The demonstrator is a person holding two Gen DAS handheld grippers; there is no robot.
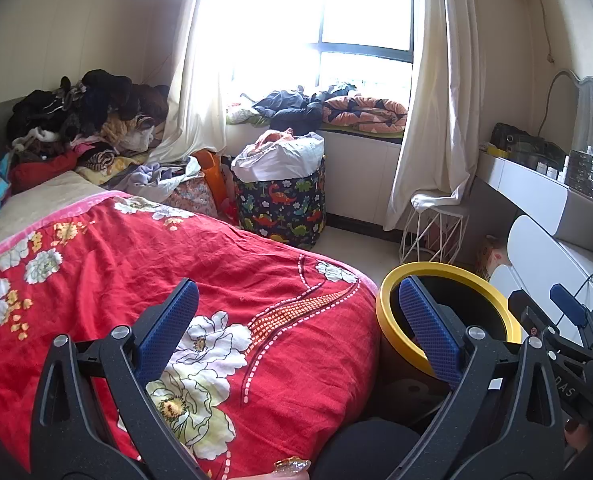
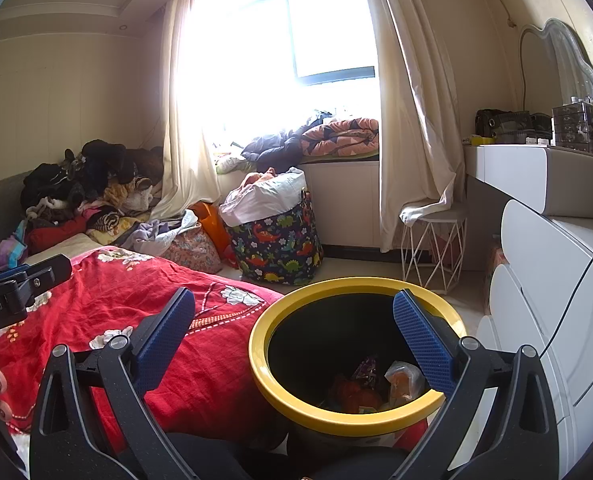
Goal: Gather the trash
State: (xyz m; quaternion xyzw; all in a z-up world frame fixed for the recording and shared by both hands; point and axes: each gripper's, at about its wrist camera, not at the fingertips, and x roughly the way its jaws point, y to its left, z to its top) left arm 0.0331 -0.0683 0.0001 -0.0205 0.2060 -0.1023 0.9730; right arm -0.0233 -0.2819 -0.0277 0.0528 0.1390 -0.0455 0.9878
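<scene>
A black trash bin with a yellow rim (image 2: 272,384) stands on the floor beside the bed; it also shows in the left wrist view (image 1: 384,316). Inside it lie several pieces of trash (image 2: 372,388), among them orange wrappers and a clear bag. My right gripper (image 2: 296,320) is open and empty, held above the bin's mouth. My left gripper (image 1: 298,320) is open and empty above the red flowered quilt (image 1: 176,264) at the bed's corner. The right gripper's body shows at the right edge of the left wrist view (image 1: 568,344).
A dinosaur-print basket (image 2: 280,248) full of laundry stands by the window. Clothes are piled (image 1: 84,116) at the bed's far end. A white wire stool (image 2: 432,248) and a white dresser (image 2: 536,280) stand on the right.
</scene>
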